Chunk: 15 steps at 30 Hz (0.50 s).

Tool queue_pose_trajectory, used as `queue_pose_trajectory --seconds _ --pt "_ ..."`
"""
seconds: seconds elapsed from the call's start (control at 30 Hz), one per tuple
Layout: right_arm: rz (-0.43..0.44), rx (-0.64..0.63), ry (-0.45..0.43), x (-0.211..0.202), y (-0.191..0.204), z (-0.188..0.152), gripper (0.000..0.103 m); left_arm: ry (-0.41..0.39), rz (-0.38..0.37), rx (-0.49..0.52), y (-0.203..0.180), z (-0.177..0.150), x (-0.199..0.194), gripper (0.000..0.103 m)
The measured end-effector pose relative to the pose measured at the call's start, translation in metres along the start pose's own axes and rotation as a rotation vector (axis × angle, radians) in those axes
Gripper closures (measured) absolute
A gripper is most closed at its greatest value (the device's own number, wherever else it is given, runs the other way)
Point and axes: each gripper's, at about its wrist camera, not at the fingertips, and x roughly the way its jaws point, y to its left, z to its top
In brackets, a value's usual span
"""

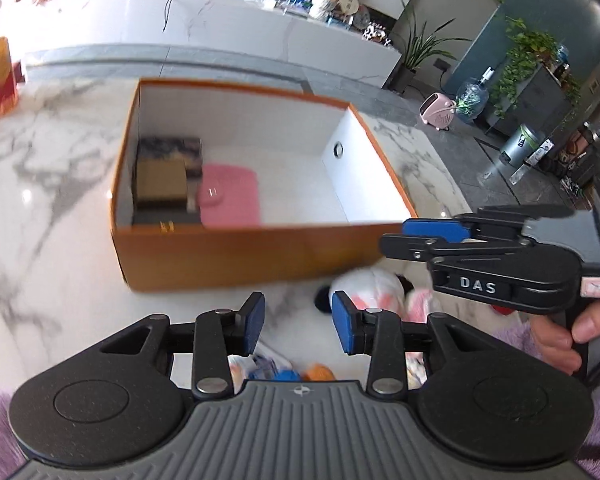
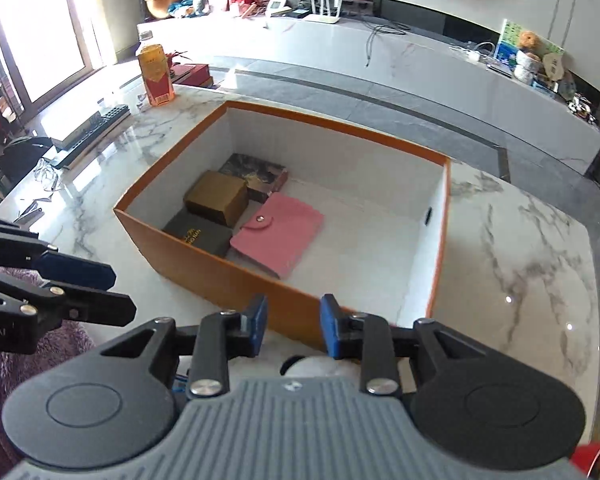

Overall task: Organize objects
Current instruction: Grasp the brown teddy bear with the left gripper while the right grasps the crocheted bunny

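Observation:
An orange box (image 1: 236, 258) (image 2: 204, 264) with a white inside stands on the marble table. In it lie a pink wallet (image 1: 230, 194) (image 2: 278, 234), a tan carton (image 1: 162, 180) (image 2: 216, 196), a dark patterned box (image 2: 256, 174) and a dark grey box (image 2: 198, 234). A white plush toy with pink and black parts (image 1: 376, 286) lies in front of the box. My left gripper (image 1: 298, 322) is open and empty just before the toy. My right gripper (image 2: 294, 330) is open and empty above the box's near corner; it also shows in the left wrist view (image 1: 396, 236).
Small colourful items (image 1: 288, 372) lie under my left gripper. A red and gold carton (image 2: 154, 70) and a keyboard (image 2: 94, 128) sit at the table's far left. A long white counter (image 2: 380, 60) runs behind, past a strip of grey floor.

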Motion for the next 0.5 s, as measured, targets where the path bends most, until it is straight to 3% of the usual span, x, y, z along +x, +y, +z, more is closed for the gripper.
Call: queue_pose_trajectory --seconds 0.27,0.5 --pt "-0.024 0.155 -0.011 -0.024 0.0 -0.078 0.072 0.152 -0.028 -0.151 -0.005 -0.045 0.037 0.056" --pt "-0.078 0.205 -0.004 -0.028 0.006 -0.122 0.071 0.189 -0.001 -0.235 -0.019 -0.073 0.062 0.047"
